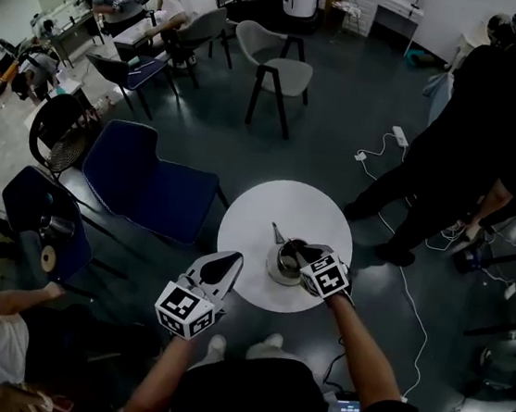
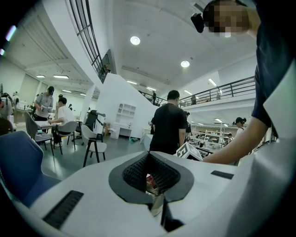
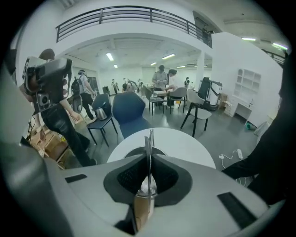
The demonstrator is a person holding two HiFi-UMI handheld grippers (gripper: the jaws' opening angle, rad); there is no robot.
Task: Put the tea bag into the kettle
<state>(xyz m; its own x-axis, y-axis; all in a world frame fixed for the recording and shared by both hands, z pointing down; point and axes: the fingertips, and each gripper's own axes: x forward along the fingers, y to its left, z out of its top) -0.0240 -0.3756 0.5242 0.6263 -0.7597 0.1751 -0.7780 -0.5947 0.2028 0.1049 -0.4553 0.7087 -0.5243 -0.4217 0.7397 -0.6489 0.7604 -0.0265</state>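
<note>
A small silver kettle point(image 1: 281, 265) stands on the round white table point(image 1: 277, 205), near its front edge. My right gripper point(image 1: 297, 255) is at the kettle's top, shut on the thin metal kettle lid point(image 3: 149, 147), which stands upright and edge-on between the jaws in the right gripper view point(image 3: 148, 178). My left gripper point(image 1: 232, 263) hovers over the table's front left edge, left of the kettle and apart from it. It is shut on a small red and white tea bag point(image 2: 151, 181) pinched deep in the left gripper view point(image 2: 150, 176). The kettle's inside is hidden.
Two blue chairs point(image 1: 149, 182) stand close to the table's left. A person in black point(image 1: 491, 136) stands at the right, with a power strip and cable point(image 1: 399, 136) on the floor nearby. A grey chair point(image 1: 280, 68) sits farther back.
</note>
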